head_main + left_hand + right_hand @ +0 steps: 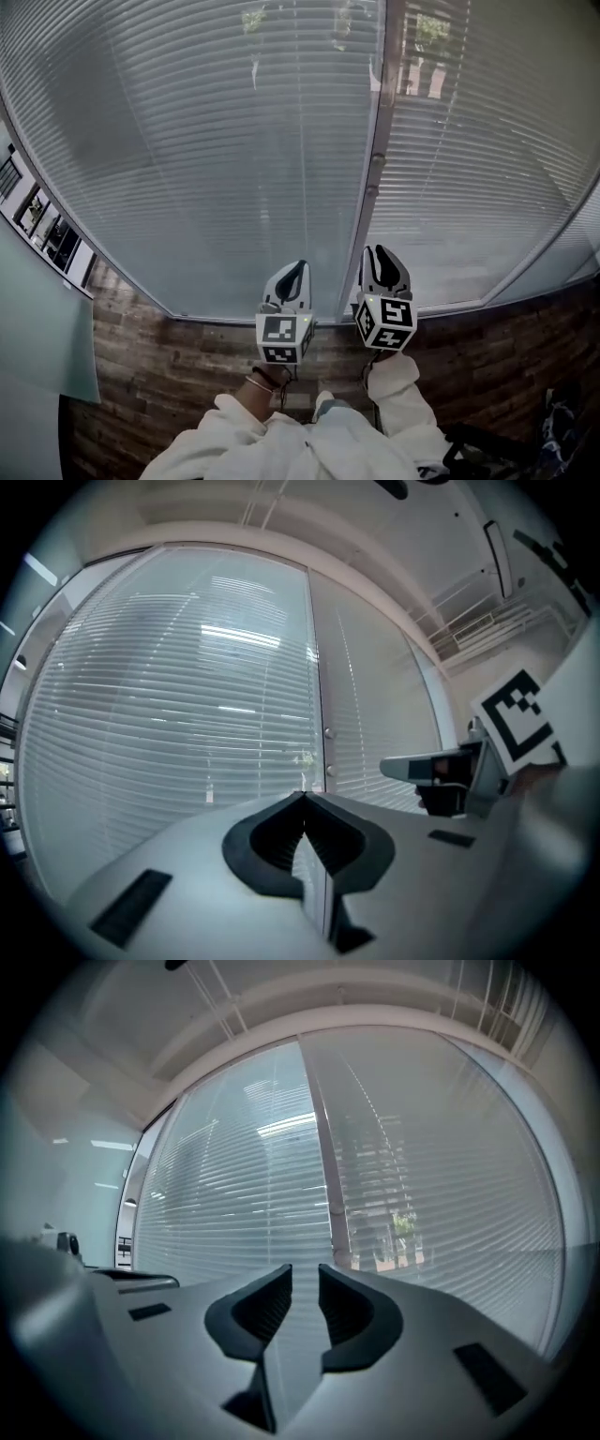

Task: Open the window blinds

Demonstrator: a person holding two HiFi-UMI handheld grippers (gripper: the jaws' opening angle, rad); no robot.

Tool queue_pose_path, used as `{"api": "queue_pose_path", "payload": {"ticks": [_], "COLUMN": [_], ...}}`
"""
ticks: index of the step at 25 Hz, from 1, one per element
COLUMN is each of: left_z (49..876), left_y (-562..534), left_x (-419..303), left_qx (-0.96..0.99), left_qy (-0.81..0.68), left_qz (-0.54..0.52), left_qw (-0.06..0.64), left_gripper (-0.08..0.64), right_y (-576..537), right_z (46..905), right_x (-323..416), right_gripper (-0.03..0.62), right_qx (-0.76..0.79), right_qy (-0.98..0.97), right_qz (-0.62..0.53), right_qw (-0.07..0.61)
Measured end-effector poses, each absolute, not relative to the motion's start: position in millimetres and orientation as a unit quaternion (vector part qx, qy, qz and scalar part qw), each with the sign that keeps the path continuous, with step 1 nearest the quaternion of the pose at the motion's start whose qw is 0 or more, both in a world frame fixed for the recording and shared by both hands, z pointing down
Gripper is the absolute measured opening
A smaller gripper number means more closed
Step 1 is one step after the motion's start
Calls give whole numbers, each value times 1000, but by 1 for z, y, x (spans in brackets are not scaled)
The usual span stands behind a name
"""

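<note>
The blinds [206, 159] fill the upper two thirds of the head view in two panels. The left panel's slats are closed. The right panel [469, 141] lets trees and buildings show through near the top. A post [380, 131] divides them, with two small round fittings [375, 174] on it; I cannot tell whether these work the slats.

Low in the frame's centre, the left gripper [298, 268] has its tips meeting on nothing. The right gripper [377, 253] has a narrow gap and is also empty. Both point level at the glass, above the brick wall [178, 366].

No cord or wand is clearly visible, so the approach should probably head for the post. The control should be found before anything is gripped, and the slats themselves should not be pinched.
</note>
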State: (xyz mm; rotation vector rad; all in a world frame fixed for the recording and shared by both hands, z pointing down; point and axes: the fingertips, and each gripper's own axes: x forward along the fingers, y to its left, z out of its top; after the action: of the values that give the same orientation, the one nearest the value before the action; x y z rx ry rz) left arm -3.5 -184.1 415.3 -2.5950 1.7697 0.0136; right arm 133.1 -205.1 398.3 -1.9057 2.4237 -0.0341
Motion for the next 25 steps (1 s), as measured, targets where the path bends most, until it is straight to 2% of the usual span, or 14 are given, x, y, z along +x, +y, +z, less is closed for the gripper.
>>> {"api": "queue_pose_path", "payload": {"ticks": [1, 5, 10, 15, 25], "left_z": [412, 402, 393, 385, 392], "left_y": [-197, -235, -270, -292, -306], "left_x": [1, 1, -6, -16, -27], "left_qx": [-826, -821, -825, -827, -832], "left_qy": [563, 570, 565, 561, 554], "left_qz": [6, 8, 15, 15, 18], "left_qw": [2, 6, 16, 19, 11], "left_gripper": [2, 2, 2, 2, 2], "right_y": [-222, -278, -333, -366, -380], "right_z": [389, 333, 304, 310, 322], "right_x": [138, 150, 153, 146, 144], "right_gripper": [85, 92, 106, 126, 124], "right_qx": [-615, -616, -604, -587, -541], "right_qy": [788, 776, 704, 667, 571], "right_qz": [3, 124, 289, 339, 416], "right_qw": [22, -43, -236, -310, -457]}}
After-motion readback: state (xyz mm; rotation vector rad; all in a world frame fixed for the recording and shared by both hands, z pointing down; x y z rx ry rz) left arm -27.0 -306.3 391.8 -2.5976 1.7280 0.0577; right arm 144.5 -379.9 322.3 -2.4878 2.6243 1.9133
